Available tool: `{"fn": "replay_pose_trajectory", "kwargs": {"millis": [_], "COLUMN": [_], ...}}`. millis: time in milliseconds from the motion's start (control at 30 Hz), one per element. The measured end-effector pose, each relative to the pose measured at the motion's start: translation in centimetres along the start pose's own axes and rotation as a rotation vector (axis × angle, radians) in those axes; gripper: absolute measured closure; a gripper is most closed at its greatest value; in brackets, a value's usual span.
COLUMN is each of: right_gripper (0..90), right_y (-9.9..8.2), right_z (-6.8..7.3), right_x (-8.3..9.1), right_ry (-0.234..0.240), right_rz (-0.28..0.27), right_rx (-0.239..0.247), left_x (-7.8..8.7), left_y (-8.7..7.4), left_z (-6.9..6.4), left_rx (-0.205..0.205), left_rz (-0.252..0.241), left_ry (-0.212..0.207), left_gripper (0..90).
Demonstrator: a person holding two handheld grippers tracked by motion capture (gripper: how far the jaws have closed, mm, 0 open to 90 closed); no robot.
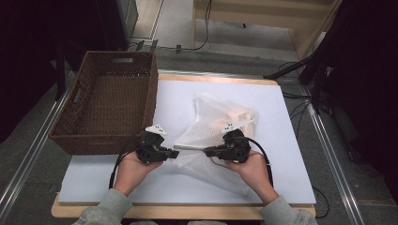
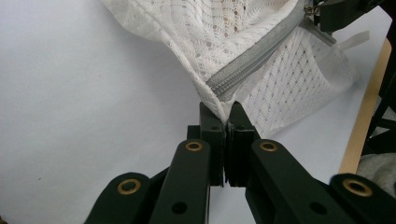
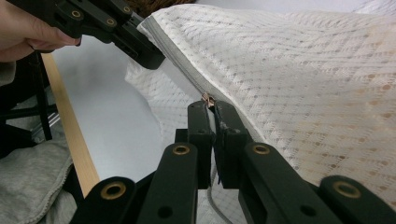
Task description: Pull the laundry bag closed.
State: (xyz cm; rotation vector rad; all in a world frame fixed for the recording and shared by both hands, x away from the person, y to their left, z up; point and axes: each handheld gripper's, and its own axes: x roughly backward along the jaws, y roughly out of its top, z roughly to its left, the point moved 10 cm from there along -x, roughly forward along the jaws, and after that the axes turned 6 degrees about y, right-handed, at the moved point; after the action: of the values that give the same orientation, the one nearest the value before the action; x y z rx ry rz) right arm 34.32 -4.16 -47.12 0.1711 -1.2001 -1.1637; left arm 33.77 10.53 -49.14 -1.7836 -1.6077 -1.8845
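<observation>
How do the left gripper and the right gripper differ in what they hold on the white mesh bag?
The left gripper pinches the white mesh laundry bag at the corner where the grey zipper ends; the right gripper pinches the small metal zipper pull. Both are shut on the bag, facing each other.

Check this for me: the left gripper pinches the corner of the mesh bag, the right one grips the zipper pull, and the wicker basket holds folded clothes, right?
Not quite: the wicker basket is empty, as the high view shows. The left gripper does pinch the mesh bag corner, and the right gripper grips the zipper pull.
</observation>
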Motion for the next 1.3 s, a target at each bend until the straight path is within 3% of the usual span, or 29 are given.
{"fn": "replay_pose_trajectory", "kwargs": {"millis": [567, 1300], "right_gripper": [87.2, 87.2], "right_y": [-0.1, -0.6], "right_z": [0.0, -0.6], "right_x": [-0.2, 1.4], "right_ry": [0.008, -0.003], "right_rz": [0.011, -0.007], "right_rx": [-0.005, -0.007], "left_x": [0.0, 0.5], "left_y": [0.0, 0.2], "left_z": [0.0, 0.3], "left_rx": [-0.003, 0.000], "left_rz": [0.005, -0.009], "left_ry": [0.002, 0.002], "left_gripper": [88.4, 88.4]}}
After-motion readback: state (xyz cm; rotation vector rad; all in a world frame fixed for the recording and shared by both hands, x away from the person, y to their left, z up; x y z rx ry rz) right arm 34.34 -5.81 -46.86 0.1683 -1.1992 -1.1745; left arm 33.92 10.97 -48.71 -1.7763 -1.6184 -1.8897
